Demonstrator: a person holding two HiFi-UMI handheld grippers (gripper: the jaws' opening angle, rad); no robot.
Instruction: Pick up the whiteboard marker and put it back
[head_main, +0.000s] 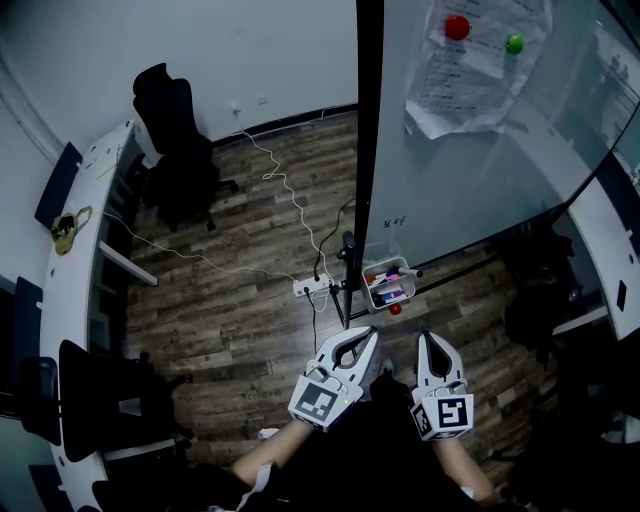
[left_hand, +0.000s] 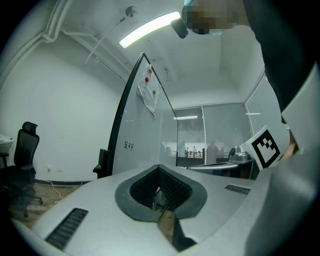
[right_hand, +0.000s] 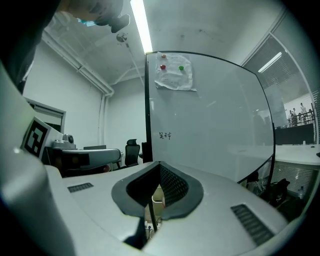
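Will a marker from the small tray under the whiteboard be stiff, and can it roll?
Probably stiff and light: the markers look like short straight sticks. Likely round, so one could roll once outside the tray, which holds them now.

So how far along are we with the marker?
Nothing in hand: left gripper and right gripper are both shut and empty, low before the whiteboard. The markers sit in the tray at its foot. Either nothing has started or one is already back; I can't tell which.
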